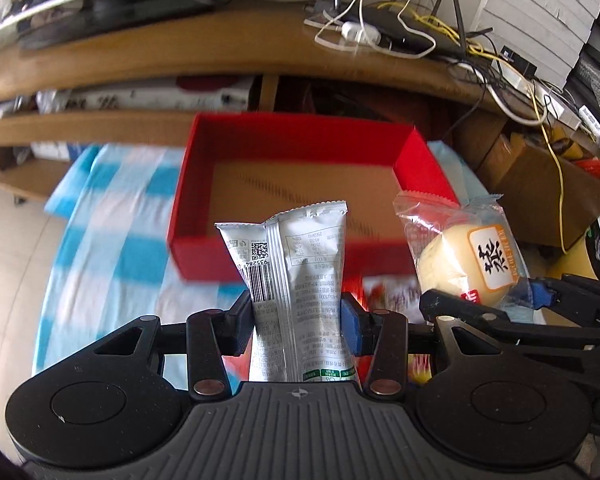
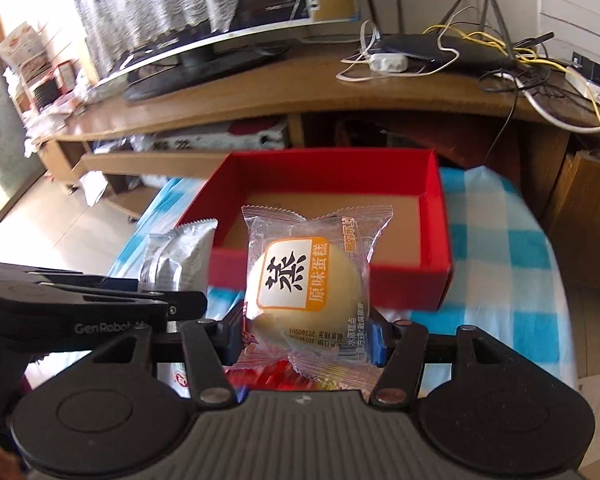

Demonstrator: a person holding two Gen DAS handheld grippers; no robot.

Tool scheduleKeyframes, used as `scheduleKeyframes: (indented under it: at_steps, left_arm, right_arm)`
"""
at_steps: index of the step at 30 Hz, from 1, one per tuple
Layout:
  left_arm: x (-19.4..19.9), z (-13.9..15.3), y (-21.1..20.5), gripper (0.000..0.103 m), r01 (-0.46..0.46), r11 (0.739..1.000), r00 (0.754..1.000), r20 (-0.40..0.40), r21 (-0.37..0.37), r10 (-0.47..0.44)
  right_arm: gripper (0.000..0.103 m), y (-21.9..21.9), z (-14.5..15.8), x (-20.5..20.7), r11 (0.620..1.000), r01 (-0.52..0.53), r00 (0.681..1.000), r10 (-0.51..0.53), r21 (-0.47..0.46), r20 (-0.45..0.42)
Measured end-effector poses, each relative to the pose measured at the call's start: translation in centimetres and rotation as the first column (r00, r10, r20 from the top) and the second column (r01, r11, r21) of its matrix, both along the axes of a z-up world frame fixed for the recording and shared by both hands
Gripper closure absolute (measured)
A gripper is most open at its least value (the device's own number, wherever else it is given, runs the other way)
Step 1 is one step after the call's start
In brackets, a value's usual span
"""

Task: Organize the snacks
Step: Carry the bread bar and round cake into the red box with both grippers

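My left gripper (image 1: 298, 320) is shut on a silver snack packet (image 1: 300, 264) and holds it upright in front of the open red box (image 1: 300, 136). My right gripper (image 2: 306, 336) is shut on a clear-wrapped steamed cake (image 2: 308, 280) with an orange and white label, held just before the red box (image 2: 432, 216). The cake also shows at the right in the left wrist view (image 1: 468, 256). The silver packet shows at the left in the right wrist view (image 2: 180, 256). The box shows a bare brown floor.
The box sits on a blue and white checked cloth (image 1: 116, 216). More red snack wrappers (image 2: 276, 376) lie under the grippers. Behind stands a wooden desk (image 2: 260, 96) with a monitor (image 2: 204, 28), a router and tangled cables (image 2: 440, 52).
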State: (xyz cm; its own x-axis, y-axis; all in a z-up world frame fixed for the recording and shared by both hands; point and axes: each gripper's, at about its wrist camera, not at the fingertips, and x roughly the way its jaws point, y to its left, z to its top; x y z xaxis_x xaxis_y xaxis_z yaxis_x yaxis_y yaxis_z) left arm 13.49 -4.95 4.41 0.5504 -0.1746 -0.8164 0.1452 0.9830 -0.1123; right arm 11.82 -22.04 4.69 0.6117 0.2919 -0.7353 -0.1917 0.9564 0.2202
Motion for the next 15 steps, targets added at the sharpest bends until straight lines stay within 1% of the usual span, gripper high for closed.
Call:
scheduleKeyframes:
  at_steps: [8, 15]
  left_arm:
    - [5.1, 0.8, -1.0, 0.051, -0.015, 1.0, 0.999, 0.042, 0.017, 0.015]
    - [8.9, 0.5, -1.4, 0.051, -0.034, 0.999, 0.998, 0.055, 0.023, 0.033]
  right_arm:
    - [0.041, -0.8, -0.3, 5.0, 0.999, 0.033, 0.999, -0.032, -0.009, 0.01]
    - [0.041, -0.8, -1.3, 9.0, 0.999, 0.04, 0.999, -0.039, -0.01, 0.007]
